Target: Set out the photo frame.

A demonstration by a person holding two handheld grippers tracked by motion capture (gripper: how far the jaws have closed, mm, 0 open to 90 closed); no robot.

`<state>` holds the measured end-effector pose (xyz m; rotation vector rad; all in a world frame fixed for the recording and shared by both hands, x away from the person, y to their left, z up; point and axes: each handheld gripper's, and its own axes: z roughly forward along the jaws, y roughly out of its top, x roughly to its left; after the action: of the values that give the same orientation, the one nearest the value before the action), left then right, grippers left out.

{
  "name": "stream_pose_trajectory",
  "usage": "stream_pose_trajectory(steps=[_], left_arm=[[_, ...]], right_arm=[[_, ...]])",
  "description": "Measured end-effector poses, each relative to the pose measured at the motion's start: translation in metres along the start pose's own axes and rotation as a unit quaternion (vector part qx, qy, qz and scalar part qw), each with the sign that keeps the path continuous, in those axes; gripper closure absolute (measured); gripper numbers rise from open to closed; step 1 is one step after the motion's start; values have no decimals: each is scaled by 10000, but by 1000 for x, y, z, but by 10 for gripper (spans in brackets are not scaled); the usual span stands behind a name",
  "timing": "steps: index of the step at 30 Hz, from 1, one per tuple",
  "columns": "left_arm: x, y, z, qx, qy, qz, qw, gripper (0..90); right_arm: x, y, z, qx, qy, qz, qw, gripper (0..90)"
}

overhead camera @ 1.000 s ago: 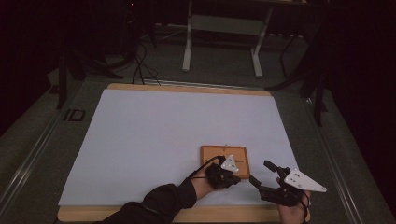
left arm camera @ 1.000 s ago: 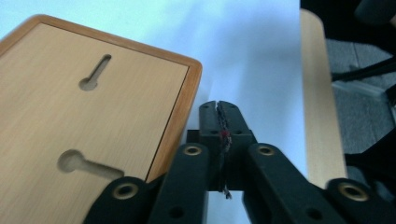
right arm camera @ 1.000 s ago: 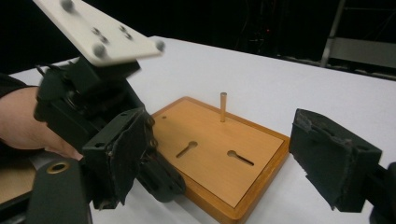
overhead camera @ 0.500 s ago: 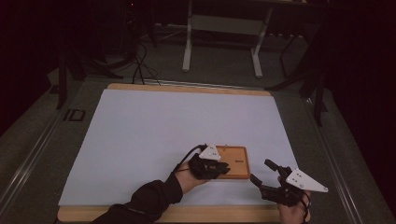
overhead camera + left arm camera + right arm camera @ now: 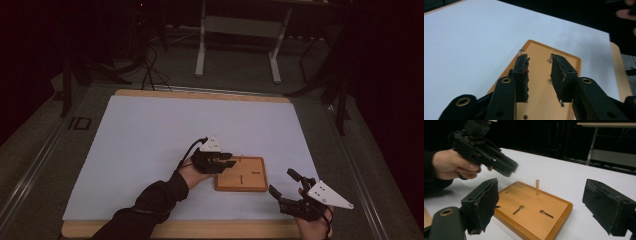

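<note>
Both pairs of jaws stood open with nothing between them: the right gripper (image 5: pixel 284 184) held its pads spread wide at the near right edge of the table (image 5: pixel 150 130), while the left gripper (image 5: pixel 230 160) had just been opening its jaws, now parted by a moderate gap over bare wood. Nearest the person, the right gripper hung apart from the wooden board (image 5: pixel 254 184), which lay just to its left and slightly farther out, flat on the white sheet. From the right gripper view, the board (image 5: pixel 529 207) sat squarely between the two pads, two keyhole slots (image 5: pixel 518 209) cut in its face and a single thin peg (image 5: pixel 537 187) standing upright near its far edge. That peg's long axis ran vertical, so a level approach with a pad on either side seemed the likely way to take it. The left gripper (image 5: pixel 499 165) hovered above the board's left end, nearer the peg than the right one was, and pointed across the board toward it. Seen along the left gripper's own jaws (image 5: pixel 539 75), the board (image 5: pixel 541 100) stretched away beneath and ahead. Beyond lay only white sheet, then the dark floor and a stand's legs (image 5: pixel 237 50).
</note>
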<state>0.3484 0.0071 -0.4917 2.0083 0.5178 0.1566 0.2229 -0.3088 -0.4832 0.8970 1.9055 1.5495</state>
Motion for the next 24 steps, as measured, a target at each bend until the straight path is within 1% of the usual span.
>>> stream_pose_trajectory(steps=[2, 4, 5, 6, 8, 9, 10, 11, 12, 18, 19, 20, 21, 22, 23, 24], left_arm=[[2, 0, 3, -8, -39, 1, 10000, 665], [6, 0, 9, 19, 32, 20, 10000, 665], [9, 1, 14, 43, 81, 50, 9999, 665], [10, 1, 17, 59, 43, 54, 10000, 665], [11, 1, 24, 158, 130, 114, 9997, 665], [12, 1, 26, 193, 85, 101, 9997, 665], [12, 1, 26, 193, 85, 101, 9997, 665], [13, 1, 29, 206, 120, 89, 9997, 665], [13, 1, 35, 233, 94, 127, 9996, 666], [14, 2, 43, 250, 107, 221, 9994, 671], [14, 3, 47, 247, 49, 306, 9992, 671], [13, 3, 48, 212, 40, 344, 9992, 671], [13, 3, 50, 193, 73, 371, 9991, 671], [13, 3, 51, 211, 71, 388, 9990, 672], [13, 2, 52, 219, 58, 408, 9989, 693], [13, 2, 54, 239, 82, 425, 9988, 694]], right_arm=[[3, 1, 1, 45, 24, -18, 10000, 120], [4, 1, 2, 66, 12, 0, 10000, 119], [4, 0, 3, 98, 98, 24, 9999, 120], [5, 0, 3, 135, 102, 30, 9999, 122], [5, 0, 4, 180, 155, 34, 9997, 130], [6, 0, 5, 199, 157, 38, 9997, 135], [6, 0, 5, 199, 157, 38, 9997, 135], [6, 0, 5, 251, 160, 41, 9995, 135], [7, -1, 6, 307, 122, 15, 9995, 146], [7, -1, 7, 356, 119, 33, 9993, 151], [7, -1, 7, 368, 145, 13, 9992, 162], [8, -2, 7, 376, 152, 17, 9992, 165], [8, -2, 8, 368, 186, 1, 9991, 209], [8, -2, 8, 362, 263, -19, 9990, 223], [9, -3, 8, 363, 304, -39, 9989, 224], [9, -3, 9, 391, 314, -55, 9987, 223]])
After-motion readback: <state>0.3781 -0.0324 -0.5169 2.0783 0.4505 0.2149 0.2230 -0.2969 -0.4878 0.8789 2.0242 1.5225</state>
